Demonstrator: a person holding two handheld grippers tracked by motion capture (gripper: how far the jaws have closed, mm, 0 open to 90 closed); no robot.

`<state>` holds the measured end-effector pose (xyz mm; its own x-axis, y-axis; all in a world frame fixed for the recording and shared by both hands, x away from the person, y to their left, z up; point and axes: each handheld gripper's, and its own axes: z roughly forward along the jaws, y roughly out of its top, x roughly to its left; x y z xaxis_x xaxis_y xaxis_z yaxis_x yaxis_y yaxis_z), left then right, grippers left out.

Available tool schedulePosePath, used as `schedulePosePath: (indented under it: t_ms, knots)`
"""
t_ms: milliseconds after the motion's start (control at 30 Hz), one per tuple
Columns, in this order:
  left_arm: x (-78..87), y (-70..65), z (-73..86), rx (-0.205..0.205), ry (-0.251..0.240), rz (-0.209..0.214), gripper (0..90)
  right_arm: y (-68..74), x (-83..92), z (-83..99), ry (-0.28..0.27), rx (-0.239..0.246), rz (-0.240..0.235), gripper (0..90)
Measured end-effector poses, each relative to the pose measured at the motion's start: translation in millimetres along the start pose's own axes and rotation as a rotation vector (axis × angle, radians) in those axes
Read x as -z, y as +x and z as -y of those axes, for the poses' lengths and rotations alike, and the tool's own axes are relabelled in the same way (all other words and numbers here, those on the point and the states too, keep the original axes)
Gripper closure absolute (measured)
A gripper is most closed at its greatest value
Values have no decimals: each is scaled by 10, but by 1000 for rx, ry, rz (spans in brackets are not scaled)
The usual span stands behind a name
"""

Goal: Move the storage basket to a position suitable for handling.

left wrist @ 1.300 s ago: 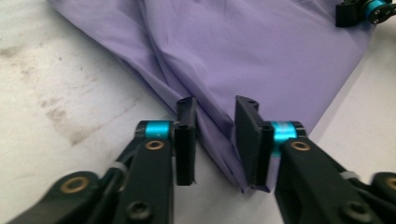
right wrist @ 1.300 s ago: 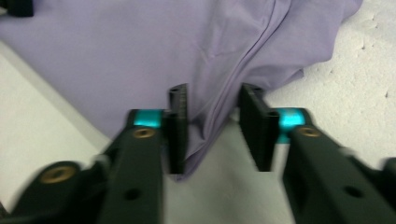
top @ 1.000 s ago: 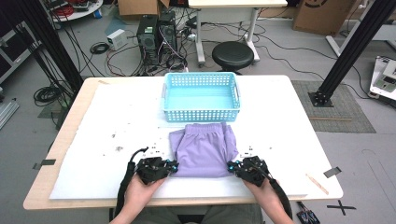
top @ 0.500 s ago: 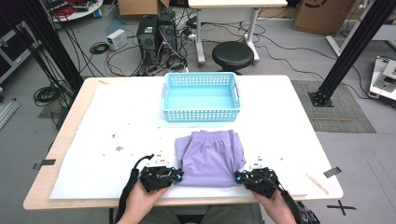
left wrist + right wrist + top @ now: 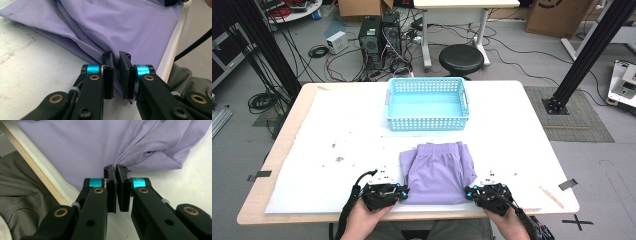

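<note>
While pinching the purple shorts at the near edge of the table, just short of the blue basket, with the left claw and right claw each at a bottom corner, keeping both hands level and pulling evenly. Watching, along the left claw, jaws nearly closed on a fold of cloth, and tightening if slipping. Holding, along the right claw, jaws clamped on the bunched corner, without tugging harder.
</note>
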<state>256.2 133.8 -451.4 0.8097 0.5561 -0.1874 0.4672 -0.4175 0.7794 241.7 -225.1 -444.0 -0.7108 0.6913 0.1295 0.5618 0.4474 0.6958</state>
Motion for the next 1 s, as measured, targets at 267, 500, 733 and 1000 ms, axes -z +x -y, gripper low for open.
schedulePosePath:
  t_ms: [267, 500, 733, 1000]
  knots:
    - [131, 186, -110, -7, -57, -19, 410, -93, 64, -86, -88, 14, 67, 520]
    - [249, 461, -349, -35, -154, -56, 346, -343, 105, -318, -171, 42, 101, 405]
    - [308, 784, -563, -26, -204, -121, 346, -768, 142, -686, -270, 73, 134, 306]
    - [200, 1329, -750, 15, -191, -160, 337, -1220, 50, -1079, -308, 71, 111, 298]
